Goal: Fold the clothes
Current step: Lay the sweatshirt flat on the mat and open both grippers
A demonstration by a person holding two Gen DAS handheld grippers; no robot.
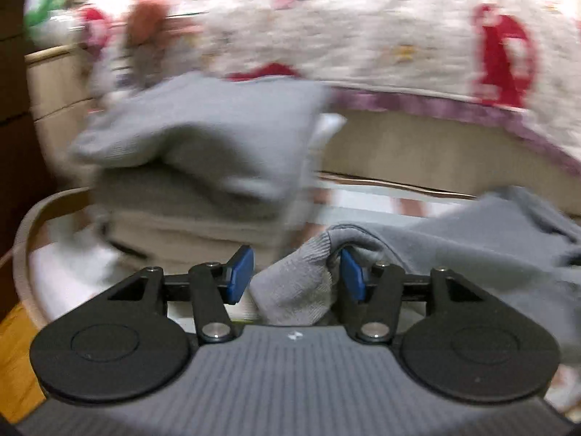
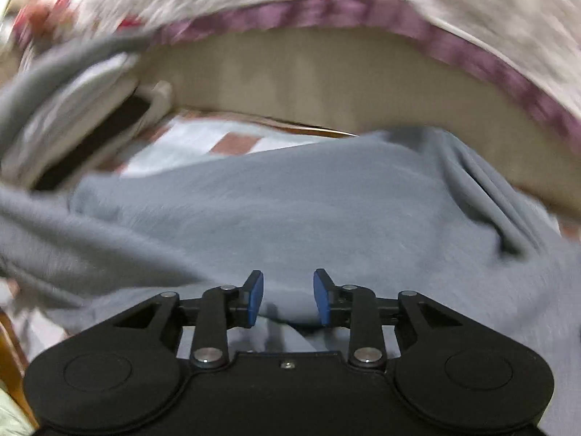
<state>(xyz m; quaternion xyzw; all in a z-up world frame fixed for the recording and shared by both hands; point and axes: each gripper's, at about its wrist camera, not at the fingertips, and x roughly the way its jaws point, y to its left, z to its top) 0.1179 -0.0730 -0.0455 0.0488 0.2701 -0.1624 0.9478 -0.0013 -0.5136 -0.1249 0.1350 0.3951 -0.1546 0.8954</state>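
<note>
- Two grippers show, one per wrist view, and both views are blurred, so fine detail is lost.
- Left gripper [image 1: 296,272]: its jaws stand apart, with blue pads [image 1: 239,274]. A ribbed cuff of the grey garment [image 1: 454,239] sits bunched between them, lying against the right-hand pad; the left-hand pad is clear of the cloth, so the jaws are not clamped on it.
- From that cuff the grey garment spreads off to the right and away, lying flat on a checked cloth [image 1: 363,210] of white and reddish squares.
- Left of the garment and farther off stands a stack of folded clothes [image 1: 189,167], grey on top with paler layers below; it seems to rest inside a pale round rim [image 1: 21,254], though blur makes this uncertain.
- Beyond the garment runs a beige panel [image 1: 417,149], and above it hangs a white quilt [image 1: 363,36] with red shapes and a purple edge.
- Right gripper [image 2: 288,298]: its jaws are also apart, with grey garment [image 2: 308,210] passing beneath and between the pads; whether the pads touch the fabric cannot be told.
- In this view the garment fills the middle, creased toward its right side, with the checked cloth [image 2: 203,138] showing beyond its upper left edge.
</note>
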